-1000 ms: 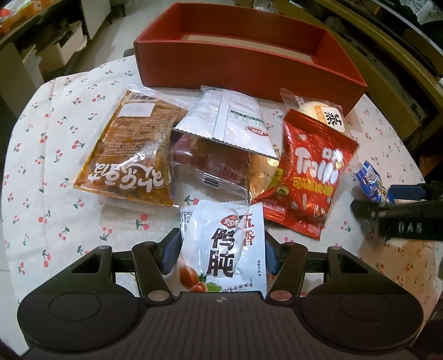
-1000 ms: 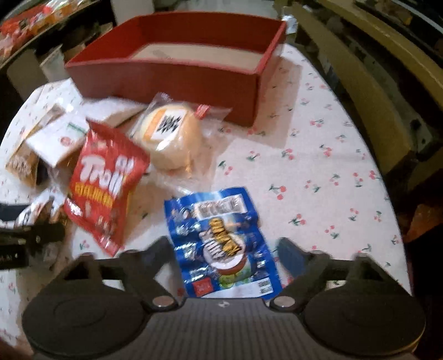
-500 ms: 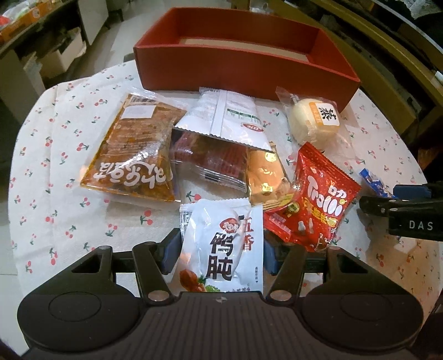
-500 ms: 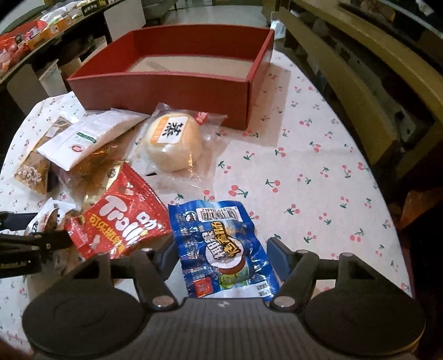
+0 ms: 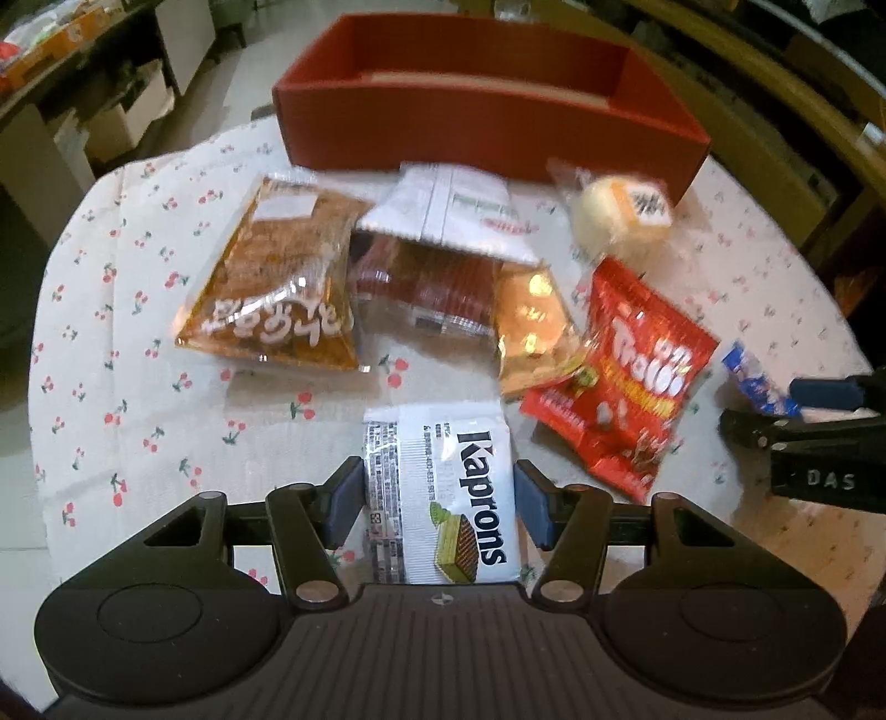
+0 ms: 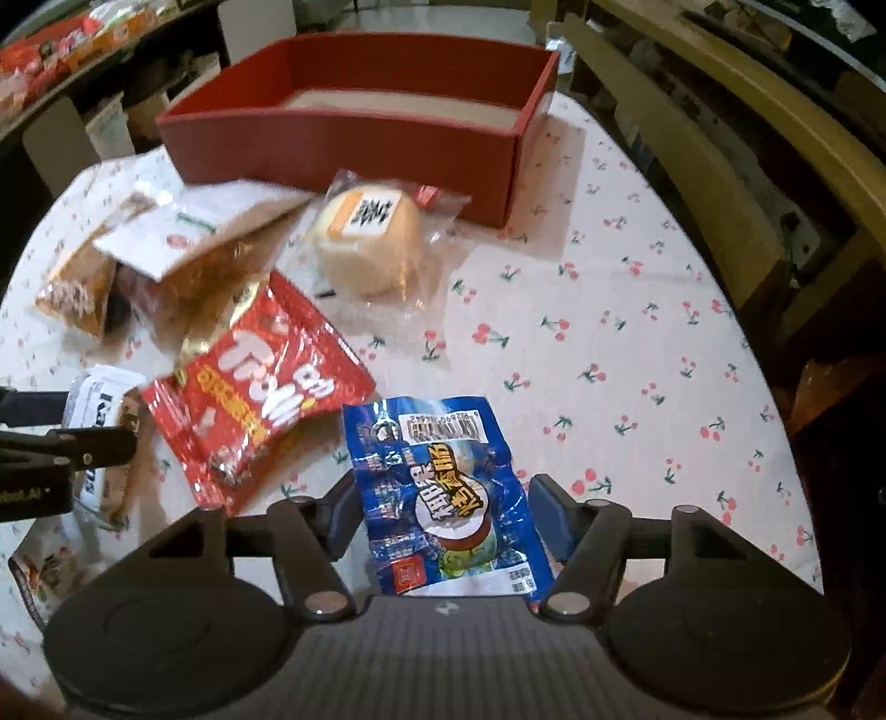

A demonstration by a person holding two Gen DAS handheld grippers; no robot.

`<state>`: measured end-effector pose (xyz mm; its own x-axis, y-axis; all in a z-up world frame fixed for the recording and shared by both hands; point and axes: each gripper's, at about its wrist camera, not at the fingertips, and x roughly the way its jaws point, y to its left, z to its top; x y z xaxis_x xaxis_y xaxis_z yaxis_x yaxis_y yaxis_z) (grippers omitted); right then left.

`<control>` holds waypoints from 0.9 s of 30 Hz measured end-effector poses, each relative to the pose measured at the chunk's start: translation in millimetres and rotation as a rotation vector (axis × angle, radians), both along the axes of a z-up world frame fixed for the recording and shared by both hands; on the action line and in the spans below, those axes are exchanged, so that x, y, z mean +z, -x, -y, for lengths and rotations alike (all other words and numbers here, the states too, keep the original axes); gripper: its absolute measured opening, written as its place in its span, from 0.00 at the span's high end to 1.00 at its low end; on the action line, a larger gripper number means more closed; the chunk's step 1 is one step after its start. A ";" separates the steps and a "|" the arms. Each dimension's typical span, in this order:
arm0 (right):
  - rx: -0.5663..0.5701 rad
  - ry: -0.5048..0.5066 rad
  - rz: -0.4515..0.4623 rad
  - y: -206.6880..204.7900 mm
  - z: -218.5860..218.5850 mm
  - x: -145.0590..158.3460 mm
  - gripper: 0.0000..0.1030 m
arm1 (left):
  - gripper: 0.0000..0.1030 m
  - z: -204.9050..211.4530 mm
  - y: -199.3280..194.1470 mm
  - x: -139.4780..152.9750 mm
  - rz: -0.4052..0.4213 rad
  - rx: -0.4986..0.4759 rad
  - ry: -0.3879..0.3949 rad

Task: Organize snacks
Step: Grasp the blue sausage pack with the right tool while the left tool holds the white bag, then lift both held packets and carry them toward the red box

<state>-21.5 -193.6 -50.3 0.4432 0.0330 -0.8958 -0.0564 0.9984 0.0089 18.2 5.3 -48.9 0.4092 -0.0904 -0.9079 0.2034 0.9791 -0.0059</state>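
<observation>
My left gripper point(image 5: 437, 504) is open, its jaws on either side of a white Kaprons wafer packet point(image 5: 443, 498) lying on the cherry-print tablecloth. My right gripper point(image 6: 443, 509) is open around a blue snack packet point(image 6: 443, 487). A red open box point(image 5: 487, 127) stands at the far side of the table; it also shows in the right wrist view point(image 6: 354, 127), with nothing visible inside. Between lie a red Trolli bag point(image 5: 626, 371), a wrapped bun point(image 6: 365, 243), a brown snack bag point(image 5: 277, 288), a white packet point(image 5: 454, 216) and a gold packet point(image 5: 531, 327).
The round table drops off on all sides. A wooden chair frame point(image 6: 720, 138) stands to the right. Shelves with goods point(image 6: 61, 39) and boxes point(image 5: 127, 111) lie beyond the left edge. A small packet point(image 6: 44, 570) lies near the table's front left.
The white duck-gizzard packet that was between my left jaws is gone from there; the Kaprons packet now lies between them. The Trolli bag has shifted right. My right gripper moved slightly forward over the blue packet.
</observation>
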 end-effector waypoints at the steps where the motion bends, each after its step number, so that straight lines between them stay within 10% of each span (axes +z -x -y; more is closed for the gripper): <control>1: 0.002 0.001 -0.003 -1.1 -0.2 -1.4 0.20 | 0.37 0.2 0.3 -1.4 0.000 -0.003 -0.004; 27: 0.009 -0.051 0.008 3.8 8.4 8.2 0.22 | 0.20 -14.0 19.1 8.9 -0.009 0.017 -0.003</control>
<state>-25.3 -202.0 -42.2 0.4497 0.0830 -0.8893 -0.0661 0.9960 0.0596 -0.9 19.3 -40.0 0.4026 -0.0807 -0.9118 0.1862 0.9825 -0.0047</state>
